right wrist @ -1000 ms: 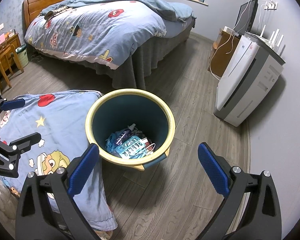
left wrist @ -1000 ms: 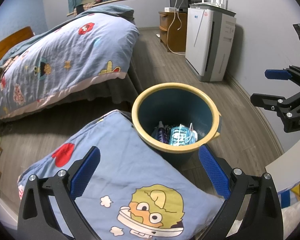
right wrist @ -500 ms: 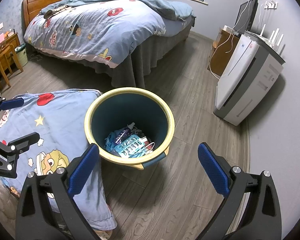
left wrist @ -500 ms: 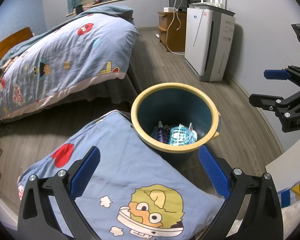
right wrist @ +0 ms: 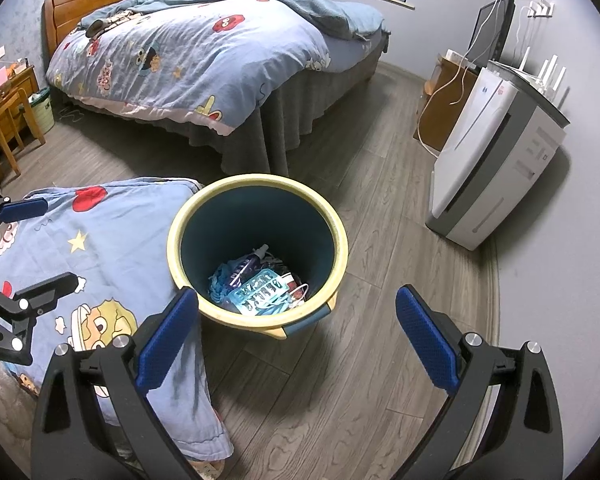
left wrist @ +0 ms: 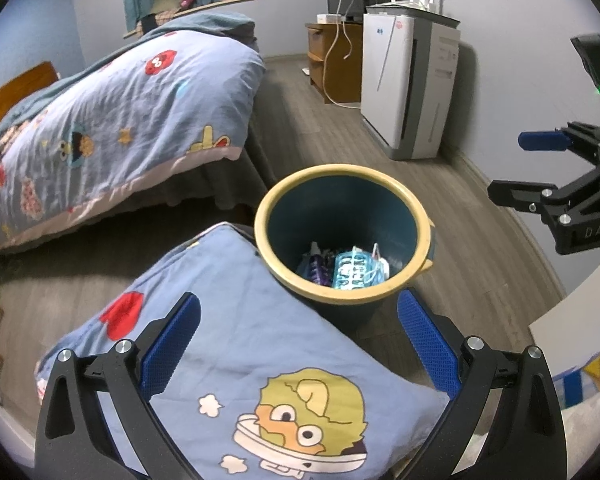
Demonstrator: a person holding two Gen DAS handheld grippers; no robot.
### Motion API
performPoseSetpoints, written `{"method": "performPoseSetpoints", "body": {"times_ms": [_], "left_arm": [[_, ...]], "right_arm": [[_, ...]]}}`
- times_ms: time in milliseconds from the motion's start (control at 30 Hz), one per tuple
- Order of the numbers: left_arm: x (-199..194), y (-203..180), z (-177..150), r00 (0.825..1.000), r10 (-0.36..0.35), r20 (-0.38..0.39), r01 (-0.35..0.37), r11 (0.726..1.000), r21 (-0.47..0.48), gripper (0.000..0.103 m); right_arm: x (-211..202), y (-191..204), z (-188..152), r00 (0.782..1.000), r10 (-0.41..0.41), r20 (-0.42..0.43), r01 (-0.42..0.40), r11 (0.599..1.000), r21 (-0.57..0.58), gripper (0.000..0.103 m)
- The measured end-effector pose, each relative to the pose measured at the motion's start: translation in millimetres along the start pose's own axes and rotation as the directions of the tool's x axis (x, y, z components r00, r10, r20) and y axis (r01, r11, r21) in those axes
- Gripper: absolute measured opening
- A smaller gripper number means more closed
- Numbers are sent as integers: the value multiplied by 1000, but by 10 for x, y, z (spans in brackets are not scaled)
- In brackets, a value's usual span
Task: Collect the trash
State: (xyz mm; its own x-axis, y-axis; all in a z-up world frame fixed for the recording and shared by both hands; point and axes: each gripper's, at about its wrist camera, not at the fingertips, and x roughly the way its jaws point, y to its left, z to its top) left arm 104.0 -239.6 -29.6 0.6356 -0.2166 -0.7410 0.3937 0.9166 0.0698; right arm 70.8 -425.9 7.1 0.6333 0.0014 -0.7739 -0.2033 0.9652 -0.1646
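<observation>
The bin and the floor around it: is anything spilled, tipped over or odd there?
Nothing stands out. The bin stands upright on the floor, the trash lies inside it, and no litter shows on the boards around it.

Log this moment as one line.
left gripper: open, empty | right gripper: open, empty | trash bin: upright on floor, trash inside

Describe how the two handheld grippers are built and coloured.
The left gripper and right gripper match: black angular frames with silver bolt heads, each carrying two fingers faced with textured blue pads. Seen from the left wrist view, the right gripper's body bears pale lettering beginning "DAS". No cables or sleeves are visible.
</observation>
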Motion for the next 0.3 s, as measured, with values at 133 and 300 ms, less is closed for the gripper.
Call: {"method": "performPoseSetpoints", "body": {"times_ms": [133,300], "left_arm": [[-4,26,14,1000,17,-9,-17,1000,2,98],[-12,150,7,1000,3,-30,-3,1000,-31,98]], "right_arm": [[-5,9,-7,1000,-5,-4,5,1000,1,97],[17,44,20,1000,-11,-11,11,1000,-3,97]]}}
